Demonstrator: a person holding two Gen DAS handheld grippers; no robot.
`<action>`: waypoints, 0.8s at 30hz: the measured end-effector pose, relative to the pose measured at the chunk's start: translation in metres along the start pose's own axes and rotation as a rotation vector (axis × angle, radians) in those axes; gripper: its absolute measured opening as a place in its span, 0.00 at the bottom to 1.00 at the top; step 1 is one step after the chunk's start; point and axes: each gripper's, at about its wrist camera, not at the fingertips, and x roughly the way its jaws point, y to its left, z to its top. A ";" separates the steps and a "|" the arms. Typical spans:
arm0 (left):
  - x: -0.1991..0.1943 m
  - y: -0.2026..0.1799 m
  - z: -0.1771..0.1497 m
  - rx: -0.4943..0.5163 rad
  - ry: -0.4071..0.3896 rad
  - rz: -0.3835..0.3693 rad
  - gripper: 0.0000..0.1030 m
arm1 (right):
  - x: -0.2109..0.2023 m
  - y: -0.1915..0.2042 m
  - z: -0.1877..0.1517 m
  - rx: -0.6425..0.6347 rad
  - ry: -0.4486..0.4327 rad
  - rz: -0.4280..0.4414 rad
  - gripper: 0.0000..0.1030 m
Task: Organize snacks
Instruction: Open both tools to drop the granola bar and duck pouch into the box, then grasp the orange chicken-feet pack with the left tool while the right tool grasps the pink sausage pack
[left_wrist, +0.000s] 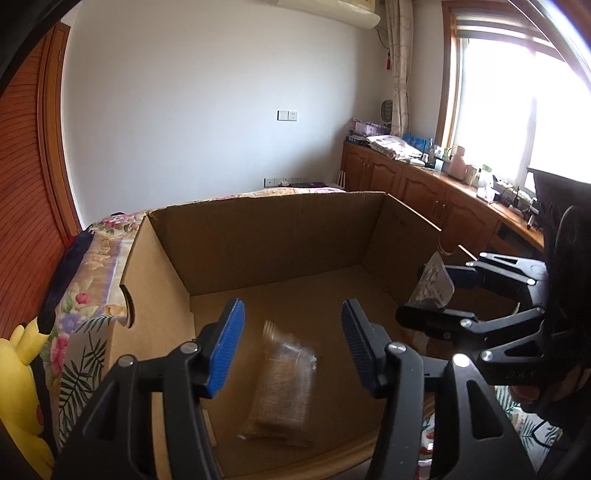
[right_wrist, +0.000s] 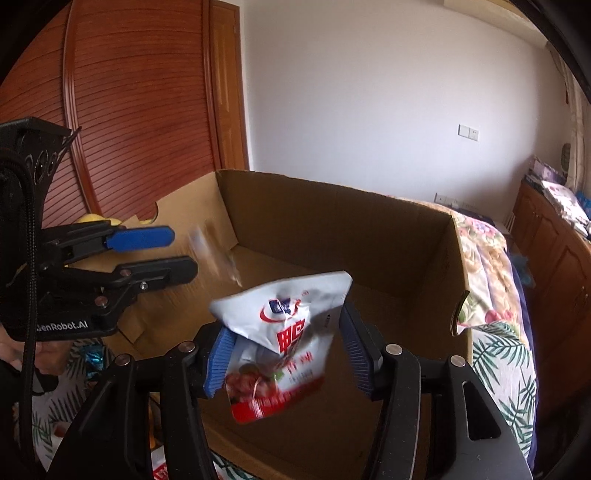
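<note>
An open cardboard box stands on a floral bed, empty but for a clear packet of brownish snack, which is blurred above its floor. My left gripper hangs open over that packet, nothing touching its blue pads. In the right wrist view the same left gripper is at the left, with the blurred clear packet just beyond it. A white and red snack bag sits tilted between the fingers of my right gripper, leaning on the left pad, with a gap to the right pad. The right gripper hovers over the box's right wall.
A yellow plush toy lies left of the box on the floral cover. Wooden cabinets with clutter run under the window at the right. A ribbed wooden wardrobe door stands behind. A blue wrapper lies near the box's front.
</note>
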 end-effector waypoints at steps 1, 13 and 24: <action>-0.001 0.000 0.000 0.000 -0.001 0.004 0.56 | 0.000 0.000 -0.001 0.001 0.001 0.001 0.56; -0.041 -0.008 -0.008 0.026 -0.018 0.024 0.59 | -0.028 -0.002 0.005 0.028 -0.038 -0.032 0.73; -0.096 -0.019 -0.037 0.032 -0.019 0.020 0.68 | -0.086 0.014 -0.023 0.042 -0.053 -0.018 0.73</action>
